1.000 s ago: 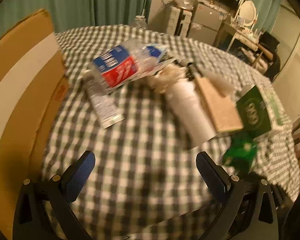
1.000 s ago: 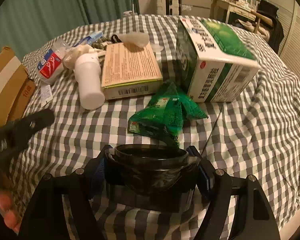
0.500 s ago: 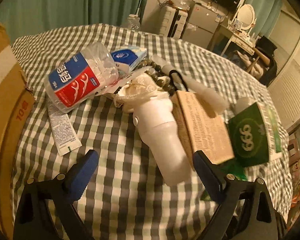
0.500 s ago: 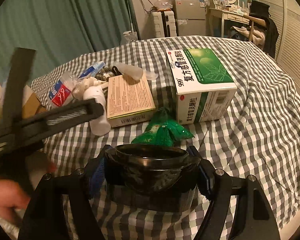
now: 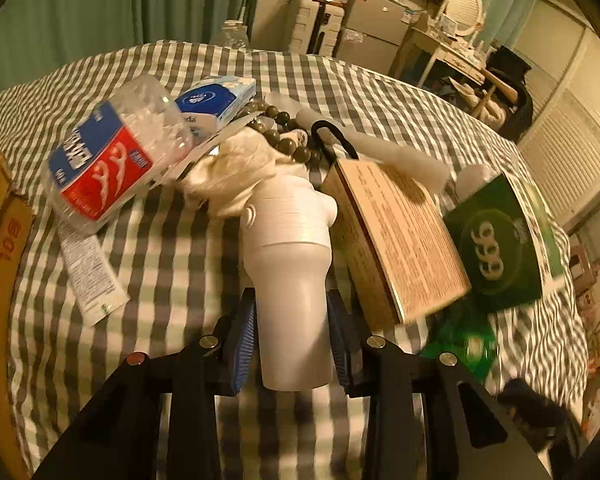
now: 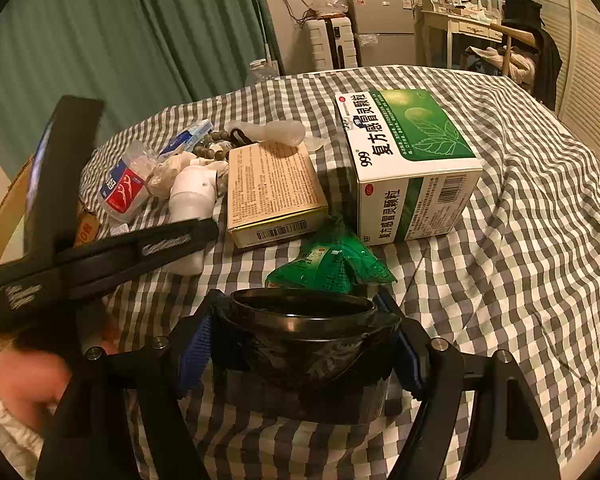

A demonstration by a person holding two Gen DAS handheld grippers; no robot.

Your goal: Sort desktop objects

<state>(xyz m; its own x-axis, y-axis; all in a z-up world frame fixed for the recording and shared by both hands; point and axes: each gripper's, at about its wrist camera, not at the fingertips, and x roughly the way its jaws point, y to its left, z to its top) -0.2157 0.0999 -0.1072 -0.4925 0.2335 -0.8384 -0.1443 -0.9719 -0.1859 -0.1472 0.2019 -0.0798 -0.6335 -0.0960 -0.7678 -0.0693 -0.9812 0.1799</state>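
As the left gripper (image 5: 290, 340) closes its fingers round the white bottle (image 5: 288, 280) lying between them on the counter (image 5: 172, 264), the right gripper (image 6: 300, 344) holds a black cup (image 6: 304, 344). Grasp step; next, lift clear of the tan box (image 5: 400, 232) just right.

We see through two fisheye cameras, one behind each gripper's fingers, both angled steeply down, close over a checked tablecloth (image 5: 172, 264). Both views share the white bottle (image 5: 290, 280), tan box (image 6: 272, 188) and green box (image 6: 412, 160).
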